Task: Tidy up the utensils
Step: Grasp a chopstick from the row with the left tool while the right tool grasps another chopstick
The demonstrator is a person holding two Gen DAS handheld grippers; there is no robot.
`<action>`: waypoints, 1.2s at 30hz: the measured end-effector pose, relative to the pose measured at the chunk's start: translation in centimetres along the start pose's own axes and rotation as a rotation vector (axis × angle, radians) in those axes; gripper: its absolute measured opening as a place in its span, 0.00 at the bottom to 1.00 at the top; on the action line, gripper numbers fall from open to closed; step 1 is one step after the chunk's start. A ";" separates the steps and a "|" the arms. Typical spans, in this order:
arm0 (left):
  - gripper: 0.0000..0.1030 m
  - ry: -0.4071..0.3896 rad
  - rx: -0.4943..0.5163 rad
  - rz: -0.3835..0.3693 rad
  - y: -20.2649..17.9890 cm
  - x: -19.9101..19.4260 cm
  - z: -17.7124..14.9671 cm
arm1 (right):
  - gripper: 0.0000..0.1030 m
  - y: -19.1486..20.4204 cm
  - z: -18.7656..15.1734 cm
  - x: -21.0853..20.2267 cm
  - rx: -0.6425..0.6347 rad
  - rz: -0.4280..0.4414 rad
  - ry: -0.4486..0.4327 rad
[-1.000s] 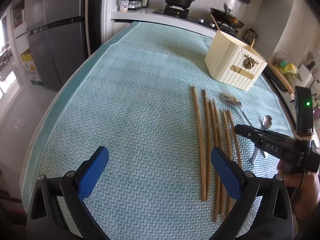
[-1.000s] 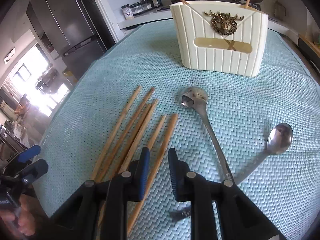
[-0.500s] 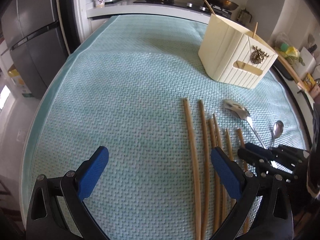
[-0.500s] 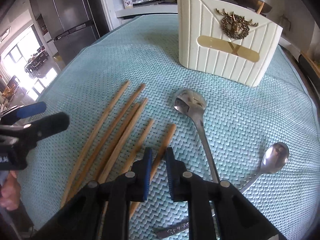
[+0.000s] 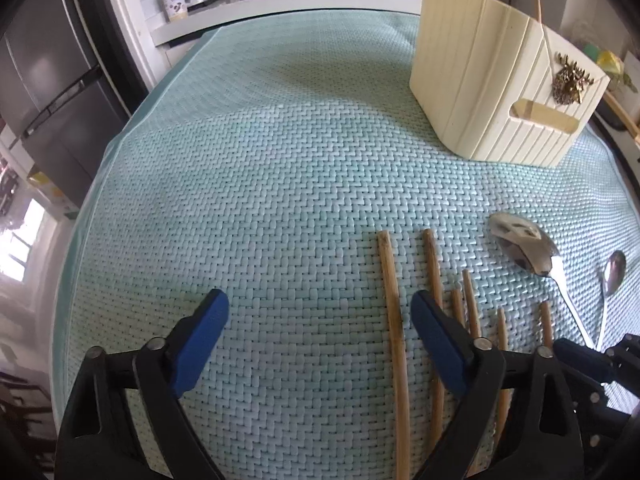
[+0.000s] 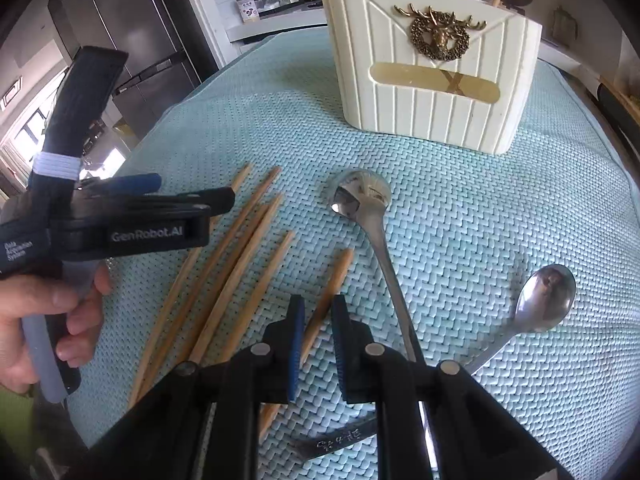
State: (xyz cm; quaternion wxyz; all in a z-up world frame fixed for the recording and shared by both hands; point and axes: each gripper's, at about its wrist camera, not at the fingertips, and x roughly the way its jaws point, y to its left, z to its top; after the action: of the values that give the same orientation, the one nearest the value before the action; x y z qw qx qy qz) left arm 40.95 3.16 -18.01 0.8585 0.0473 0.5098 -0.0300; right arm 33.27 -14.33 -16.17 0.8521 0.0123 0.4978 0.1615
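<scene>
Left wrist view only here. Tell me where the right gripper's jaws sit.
Observer: The right gripper straddles the rightmost chopstick with its jaws narrow. I cannot tell whether the pads press on it.
Operator: Report the spoon handles.
Observer: The small spoon has its handle running under that gripper, and its engraved end shows nearer the camera.
Operator: Check the holder's front.
Observer: The holder has a front window that shows two crossed sticks inside.

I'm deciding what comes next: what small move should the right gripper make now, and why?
Probably lift. The right gripper has its jaws nearly shut on a chopstick lying on the mat, and the holder stands beyond.
</scene>
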 end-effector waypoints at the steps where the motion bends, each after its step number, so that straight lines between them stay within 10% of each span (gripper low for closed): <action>1: 0.79 -0.006 0.002 -0.017 -0.1 0.0 0.0 | 0.13 -0.2 0.0 0.0 0.009 0.010 0.003; 6: 0.41 -0.020 0.047 -0.065 -1.3 -0.8 -0.3 | 0.14 -0.8 0.7 0.2 0.027 0.030 0.020; 8: 0.08 -0.020 0.080 -0.078 -1.9 -1.0 -0.3 | 0.14 -1.1 1.5 0.4 0.024 0.034 0.027; 27: 0.05 -0.176 -0.025 -0.262 3.3 -10.8 -0.3 | 0.04 -3.2 3.4 -5.0 0.094 0.147 -0.079; 36: 0.05 -0.147 -0.065 -0.242 4.4 -10.2 -1.6 | 0.31 -3.4 4.4 0.4 0.138 0.149 0.188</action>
State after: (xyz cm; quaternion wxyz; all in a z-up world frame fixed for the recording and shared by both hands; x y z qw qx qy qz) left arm 35.12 7.77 -9.56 0.8846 -0.0446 0.4483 -0.1204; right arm 38.10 -16.86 -14.94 0.7845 0.0928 0.5829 0.1901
